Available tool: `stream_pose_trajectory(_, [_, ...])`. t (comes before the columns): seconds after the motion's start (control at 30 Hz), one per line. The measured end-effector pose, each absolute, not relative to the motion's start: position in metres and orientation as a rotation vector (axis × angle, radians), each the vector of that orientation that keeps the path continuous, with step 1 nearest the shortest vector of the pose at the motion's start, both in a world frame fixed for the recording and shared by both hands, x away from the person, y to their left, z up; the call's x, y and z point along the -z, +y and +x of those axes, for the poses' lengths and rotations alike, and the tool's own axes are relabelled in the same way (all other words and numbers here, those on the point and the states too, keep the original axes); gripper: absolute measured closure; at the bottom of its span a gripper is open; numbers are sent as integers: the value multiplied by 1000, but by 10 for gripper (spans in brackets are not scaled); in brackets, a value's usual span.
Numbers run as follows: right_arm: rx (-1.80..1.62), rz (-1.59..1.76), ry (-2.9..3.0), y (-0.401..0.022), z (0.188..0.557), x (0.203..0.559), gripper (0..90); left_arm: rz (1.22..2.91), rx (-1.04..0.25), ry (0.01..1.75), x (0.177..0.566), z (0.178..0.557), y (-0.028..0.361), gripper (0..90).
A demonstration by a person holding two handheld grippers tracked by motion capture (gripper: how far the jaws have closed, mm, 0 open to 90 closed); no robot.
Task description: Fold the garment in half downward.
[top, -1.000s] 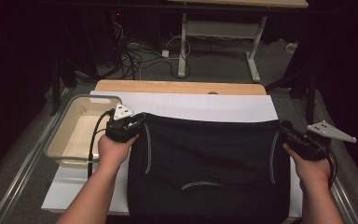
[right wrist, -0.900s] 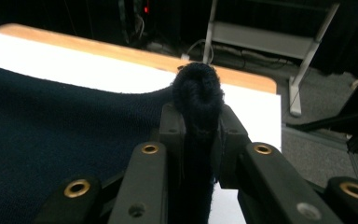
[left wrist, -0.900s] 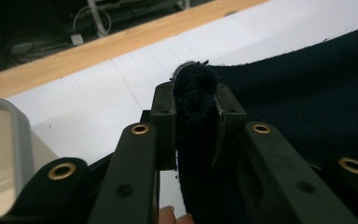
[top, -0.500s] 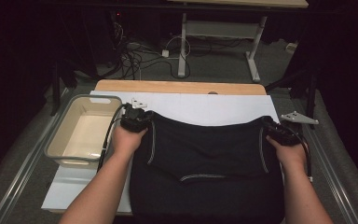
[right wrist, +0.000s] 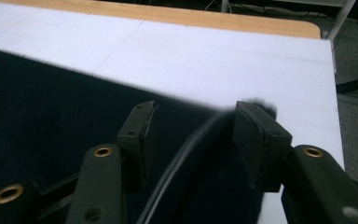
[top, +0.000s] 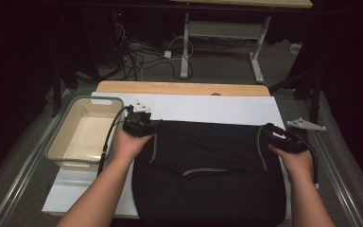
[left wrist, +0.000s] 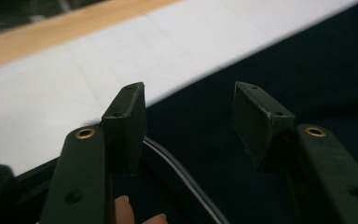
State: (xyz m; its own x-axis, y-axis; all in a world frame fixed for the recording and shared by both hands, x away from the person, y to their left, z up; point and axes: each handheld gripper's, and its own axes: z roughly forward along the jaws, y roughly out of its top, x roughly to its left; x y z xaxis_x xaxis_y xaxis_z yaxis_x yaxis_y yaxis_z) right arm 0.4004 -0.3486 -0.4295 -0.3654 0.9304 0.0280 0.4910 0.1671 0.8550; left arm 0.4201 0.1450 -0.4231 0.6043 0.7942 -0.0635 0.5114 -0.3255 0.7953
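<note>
Garment (top: 208,175), dark, no readable label, left claw (left wrist: 189,112) and right claw (right wrist: 193,123) just opening, pads clear.

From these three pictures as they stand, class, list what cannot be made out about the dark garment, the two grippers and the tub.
- Dark garment: its near hem is cut off by the high view's bottom edge.
- Left gripper: jaws stand apart over the cloth; its own hand hides them in the high view.
- Right gripper: motion blur smears the cloth edge at its jaw tips.
- Tub: the near wall hides part of its floor.
</note>
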Motion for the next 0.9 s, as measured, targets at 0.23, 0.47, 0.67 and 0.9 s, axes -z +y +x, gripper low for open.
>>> stream_pose_trajectory(0.23, [-1064,1305,2021,-342,339,453,495,2057,-346,908,455,363,149,385])
stream_pose_trajectory(0.47, [-1106,1283,2073,-319,304,465,556,2100,-262,742,462,323,124,339])
stream_pose_trajectory(0.67, [-1095,1117,2236,-271,301,471,670,2164,-226,630,467,323,77,365])
stream_pose_trajectory(0.9, [-987,1016,2318,-231,322,478,590,2261,-200,610,485,331,49,466])
